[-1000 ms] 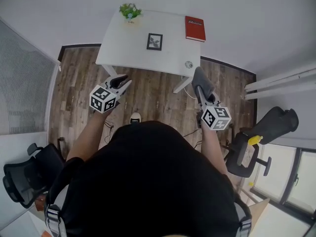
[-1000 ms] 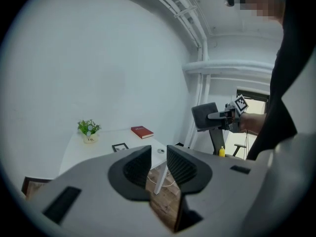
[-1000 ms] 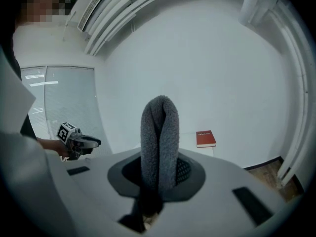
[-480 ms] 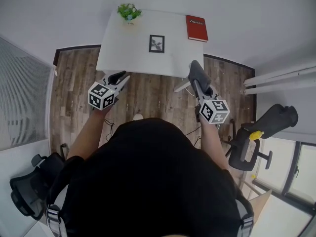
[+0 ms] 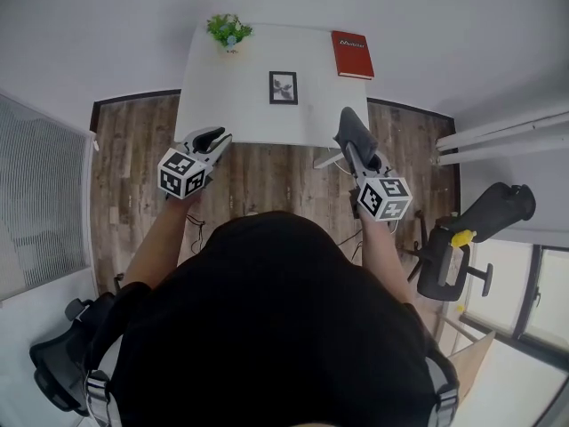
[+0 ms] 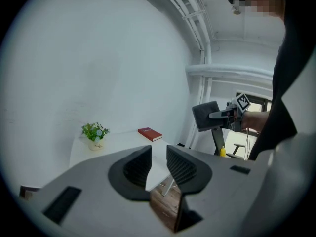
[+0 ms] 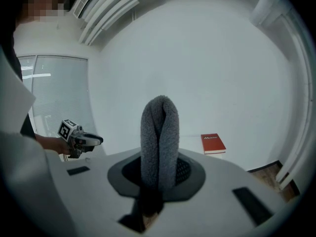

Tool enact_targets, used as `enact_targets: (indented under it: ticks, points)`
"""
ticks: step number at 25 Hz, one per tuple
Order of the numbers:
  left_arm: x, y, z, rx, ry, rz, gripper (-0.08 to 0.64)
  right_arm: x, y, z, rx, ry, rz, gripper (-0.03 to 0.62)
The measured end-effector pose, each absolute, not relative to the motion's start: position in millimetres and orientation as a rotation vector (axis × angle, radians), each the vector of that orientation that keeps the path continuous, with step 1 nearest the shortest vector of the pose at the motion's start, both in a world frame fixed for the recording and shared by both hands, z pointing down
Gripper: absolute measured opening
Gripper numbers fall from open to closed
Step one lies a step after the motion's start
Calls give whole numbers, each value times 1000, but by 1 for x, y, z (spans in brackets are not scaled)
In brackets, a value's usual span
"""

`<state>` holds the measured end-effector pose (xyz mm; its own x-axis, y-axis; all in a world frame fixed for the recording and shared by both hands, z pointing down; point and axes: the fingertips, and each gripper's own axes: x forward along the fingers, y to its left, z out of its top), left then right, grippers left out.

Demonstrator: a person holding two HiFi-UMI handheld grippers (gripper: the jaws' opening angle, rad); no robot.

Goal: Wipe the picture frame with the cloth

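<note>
The right gripper [image 5: 357,160] is clamping the folded cloth [image 5: 354,130] upright, ready for wiping, while the left gripper [image 5: 213,138] is hanging slightly parted and empty, both short of the picture frame [image 5: 284,87] lying flat mid-table [image 5: 222,96].

Cloth [image 7: 159,132] in my right gripper [image 7: 159,168] is thick grey nubby fabric, matt. My left gripper [image 6: 158,157] pads [image 6: 181,168] are dark, ribbed and matt, with a smooth grey plastic shell around them. Table [image 5: 231,105] top is smooth matt white; floor [image 5: 267,172] is wood-grain planks, low sheen.
</note>
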<state>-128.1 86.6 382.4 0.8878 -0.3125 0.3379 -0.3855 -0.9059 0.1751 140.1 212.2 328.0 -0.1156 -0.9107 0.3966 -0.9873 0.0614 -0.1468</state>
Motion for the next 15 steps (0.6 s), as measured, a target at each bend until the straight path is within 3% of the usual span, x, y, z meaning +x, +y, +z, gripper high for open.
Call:
enact_targets:
  ticks: [15]
  points:
    - [-155, 35, 395, 2799, -514, 483, 100, 120, 155, 341, 1944, -2111, 592, 47]
